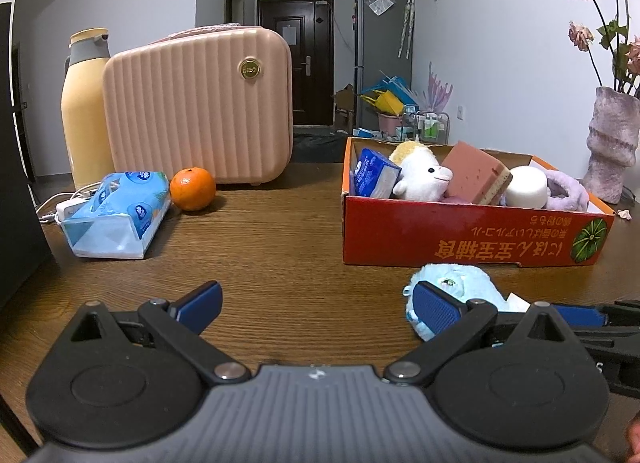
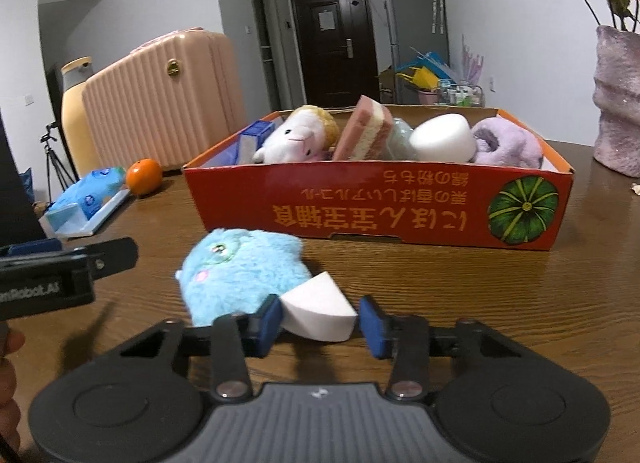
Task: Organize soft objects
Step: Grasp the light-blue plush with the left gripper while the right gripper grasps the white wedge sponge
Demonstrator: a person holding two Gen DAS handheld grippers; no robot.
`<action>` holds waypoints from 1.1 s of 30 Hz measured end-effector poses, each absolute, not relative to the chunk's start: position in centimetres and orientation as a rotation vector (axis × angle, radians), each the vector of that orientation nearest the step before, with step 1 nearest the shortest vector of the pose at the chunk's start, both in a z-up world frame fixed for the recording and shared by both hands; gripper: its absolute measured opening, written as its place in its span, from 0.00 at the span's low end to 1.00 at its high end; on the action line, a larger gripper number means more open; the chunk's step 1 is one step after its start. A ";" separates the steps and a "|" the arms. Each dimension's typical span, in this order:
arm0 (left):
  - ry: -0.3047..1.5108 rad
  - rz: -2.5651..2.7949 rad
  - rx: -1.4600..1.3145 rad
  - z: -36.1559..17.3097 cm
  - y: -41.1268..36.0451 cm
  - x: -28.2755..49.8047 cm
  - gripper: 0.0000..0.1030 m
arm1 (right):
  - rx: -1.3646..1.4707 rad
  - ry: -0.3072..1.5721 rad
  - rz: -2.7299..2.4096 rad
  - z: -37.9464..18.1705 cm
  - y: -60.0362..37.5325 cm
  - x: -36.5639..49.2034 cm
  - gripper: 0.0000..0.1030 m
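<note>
A fluffy light-blue plush [image 2: 244, 275] lies on the wooden table in front of the red cardboard box [image 2: 400, 207]. A white wedge sponge [image 2: 320, 313] rests against the plush, and my right gripper [image 2: 323, 323] is shut on it, a blue pad on each side. My left gripper [image 1: 318, 307] stands wide open over bare table, its right finger just in front of the plush [image 1: 468, 281]. The box holds a white sheep plush [image 1: 424, 179], a pink sponge [image 1: 476, 173], a white foam cylinder [image 1: 526, 187], a purple fluffy item [image 1: 566, 193] and a blue tissue pack [image 1: 374, 175].
A blue tissue pack [image 1: 120, 215], an orange [image 1: 193, 188], a pink case [image 1: 200, 107] and a yellow flask [image 1: 86, 111] stand at the back left. A purple vase [image 1: 612, 143] with dried roses is at the right. Bare wood lies between pack and box.
</note>
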State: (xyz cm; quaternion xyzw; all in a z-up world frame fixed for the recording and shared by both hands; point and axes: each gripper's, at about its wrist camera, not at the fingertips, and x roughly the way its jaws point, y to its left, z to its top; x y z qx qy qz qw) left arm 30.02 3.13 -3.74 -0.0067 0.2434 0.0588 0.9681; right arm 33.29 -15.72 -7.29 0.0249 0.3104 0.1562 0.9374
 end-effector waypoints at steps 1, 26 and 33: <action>0.493 0.120 -0.013 -3.8 3.1 30.0 1.00 | 0.046 0.632 0.321 -7.3 -15.6 33.2 0.36; 0.504 0.055 0.002 -4.1 1.3 30.4 1.00 | 0.108 0.545 0.228 -5.9 -19.7 33.4 0.33; 0.537 -0.026 0.033 -4.7 -1.8 31.7 1.00 | 0.110 0.535 0.205 -5.9 -21.0 33.7 0.33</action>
